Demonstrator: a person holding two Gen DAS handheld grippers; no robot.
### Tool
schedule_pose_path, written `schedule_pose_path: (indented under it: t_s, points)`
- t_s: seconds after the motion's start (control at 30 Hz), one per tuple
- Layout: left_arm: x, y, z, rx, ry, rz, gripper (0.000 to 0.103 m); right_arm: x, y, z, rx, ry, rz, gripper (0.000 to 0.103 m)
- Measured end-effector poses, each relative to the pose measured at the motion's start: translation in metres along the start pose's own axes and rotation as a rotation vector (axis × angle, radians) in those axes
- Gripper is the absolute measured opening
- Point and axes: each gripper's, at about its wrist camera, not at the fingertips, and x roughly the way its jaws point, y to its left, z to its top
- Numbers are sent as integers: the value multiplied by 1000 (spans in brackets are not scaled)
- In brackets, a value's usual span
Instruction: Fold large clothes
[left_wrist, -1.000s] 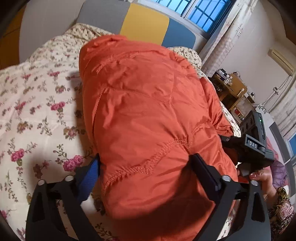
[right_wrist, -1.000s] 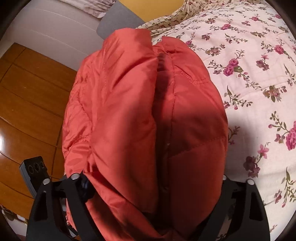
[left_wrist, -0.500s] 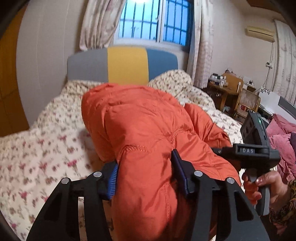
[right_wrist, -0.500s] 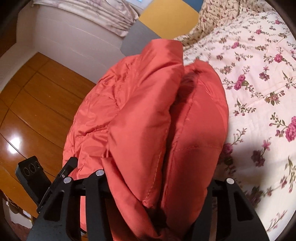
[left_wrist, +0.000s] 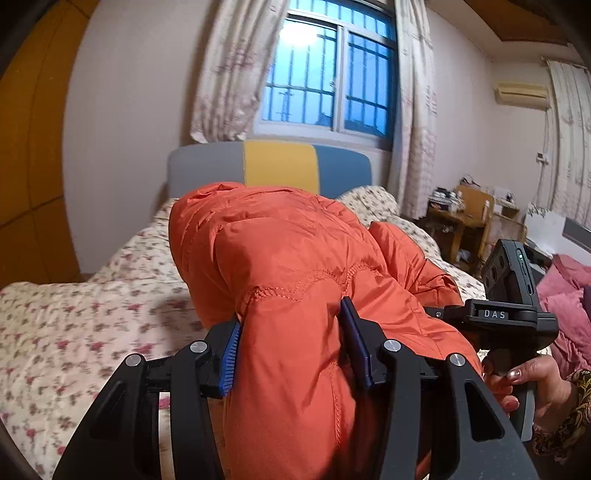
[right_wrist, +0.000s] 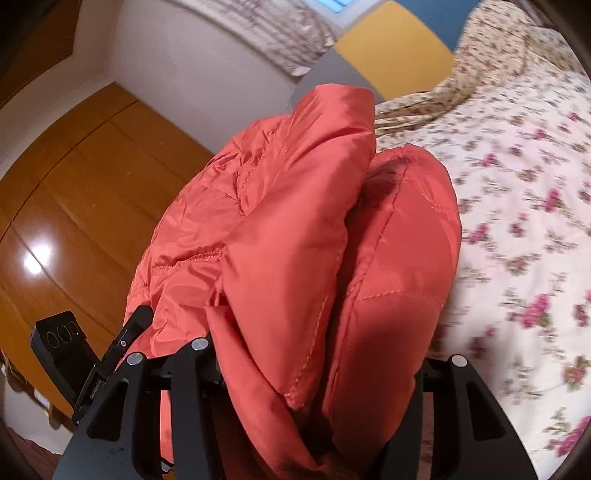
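An orange puffer jacket (left_wrist: 288, 266) is bunched up and lifted over the floral bed cover (left_wrist: 85, 325). My left gripper (left_wrist: 291, 343) is shut on a thick fold of the jacket, blue pads pressing both sides. My right gripper (right_wrist: 317, 369) is shut on another bunched part of the jacket (right_wrist: 295, 236); its fingertips are hidden in the fabric. The right gripper's body (left_wrist: 509, 314) and the hand that holds it show at the right of the left wrist view. The left gripper's body (right_wrist: 62, 343) shows at the lower left of the right wrist view.
The bed has a grey, yellow and blue headboard (left_wrist: 277, 166) under a barred window (left_wrist: 328, 77) with curtains. A wooden desk with clutter (left_wrist: 461, 214) and pink bedding (left_wrist: 569, 295) lie to the right. A wooden wardrobe (right_wrist: 74, 192) stands on the left.
Both grippers have risen and tilted up with the jacket, lifting it off the bed. The jaws have closed tighter on the fabric. More wall and window now show.
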Motion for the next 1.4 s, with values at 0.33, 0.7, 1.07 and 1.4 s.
schedule_pose_path:
  t_s: [0.33, 0.7, 1.07, 1.4]
  points:
    - [-42, 88, -37, -124, 4, 149, 49, 110, 49, -23, -61, 163, 25, 49]
    - [-46, 146, -119, -290, 112, 244, 76, 181, 64, -73, -174, 230, -193, 74]
    - [-83, 146, -91, -418, 65, 309, 93, 130, 93, -50, -284, 150, -342, 77]
    - [-46, 154, -27, -396, 83, 346, 93, 134, 160, -12, -367, 39, -413, 81]
